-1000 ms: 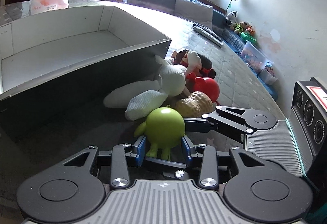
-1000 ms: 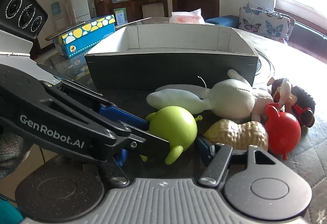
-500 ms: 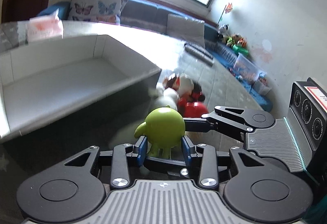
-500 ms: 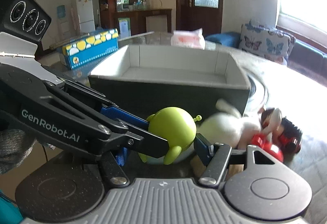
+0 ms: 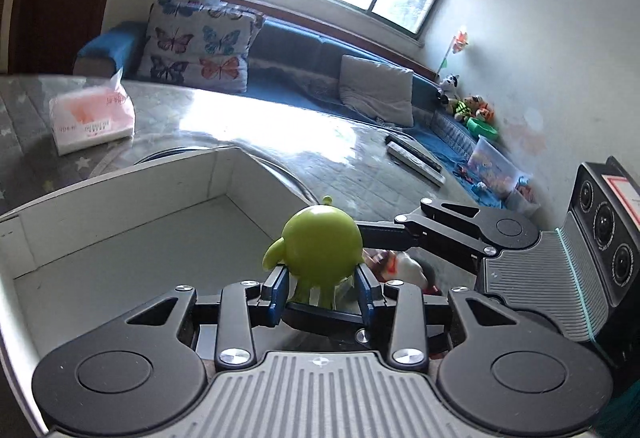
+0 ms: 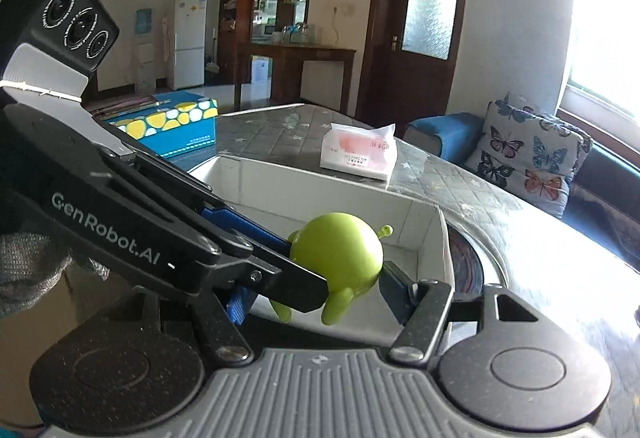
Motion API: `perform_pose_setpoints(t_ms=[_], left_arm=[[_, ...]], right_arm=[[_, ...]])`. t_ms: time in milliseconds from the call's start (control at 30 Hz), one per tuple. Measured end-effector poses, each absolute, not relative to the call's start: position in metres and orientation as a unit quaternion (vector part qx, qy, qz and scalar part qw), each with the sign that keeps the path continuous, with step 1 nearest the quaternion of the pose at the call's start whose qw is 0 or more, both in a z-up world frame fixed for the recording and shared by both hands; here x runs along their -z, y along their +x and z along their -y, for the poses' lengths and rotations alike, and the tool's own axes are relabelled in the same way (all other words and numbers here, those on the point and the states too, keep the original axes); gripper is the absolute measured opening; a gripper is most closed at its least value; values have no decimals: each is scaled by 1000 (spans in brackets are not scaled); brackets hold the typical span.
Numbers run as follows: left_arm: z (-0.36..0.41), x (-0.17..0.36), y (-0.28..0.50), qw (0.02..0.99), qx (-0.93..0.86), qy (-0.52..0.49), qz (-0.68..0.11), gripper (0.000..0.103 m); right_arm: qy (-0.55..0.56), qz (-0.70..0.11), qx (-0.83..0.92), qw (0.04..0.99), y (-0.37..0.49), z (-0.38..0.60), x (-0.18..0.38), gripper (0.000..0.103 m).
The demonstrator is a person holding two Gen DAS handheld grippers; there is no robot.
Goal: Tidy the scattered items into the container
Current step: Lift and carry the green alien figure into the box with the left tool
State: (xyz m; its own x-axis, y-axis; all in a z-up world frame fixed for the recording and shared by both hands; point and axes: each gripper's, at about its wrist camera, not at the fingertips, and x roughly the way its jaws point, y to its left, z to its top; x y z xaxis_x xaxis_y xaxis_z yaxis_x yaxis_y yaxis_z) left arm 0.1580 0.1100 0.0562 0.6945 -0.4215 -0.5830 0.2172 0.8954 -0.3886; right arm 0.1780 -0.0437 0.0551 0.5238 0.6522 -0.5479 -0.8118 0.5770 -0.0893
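My left gripper [image 5: 322,288] is shut on a green round alien toy [image 5: 322,248] and holds it in the air over the near right corner of the open box [image 5: 120,230], which is white inside. In the right wrist view the same green toy [image 6: 338,256] hangs between the left gripper's blue pads, above the box [image 6: 432,238]. My right gripper [image 6: 316,298] is open and empty, close beside the toy. A red-and-white doll [image 5: 400,264] shows just past the toy on the table; the other toys are hidden.
A pink tissue pack [image 5: 90,116] lies on the quilted table beyond the box, also in the right wrist view [image 6: 360,154]. A blue spotted carton [image 6: 168,122] stands at the far left. Remotes [image 5: 414,158] lie at the table's right. A sofa with butterfly cushions [image 5: 196,46] stands behind.
My left gripper has lifted the green toy off the table, up and over the box's edge. My right gripper rose alongside it, still open. The toy pile dropped out of view.
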Motion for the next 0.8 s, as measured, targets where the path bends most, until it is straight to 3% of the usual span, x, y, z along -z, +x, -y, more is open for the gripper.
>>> perform_pose_setpoints(t_ms=[400,800], left_arm=[[-149,-9,220,861,148,-227,-431,38],[-165,8,228,833,133,-289,-452,38]], right_arm=[[-150,-351,-446,809,252,14,-18,66],[-180,-374,-434,799,256,4,-7,67]])
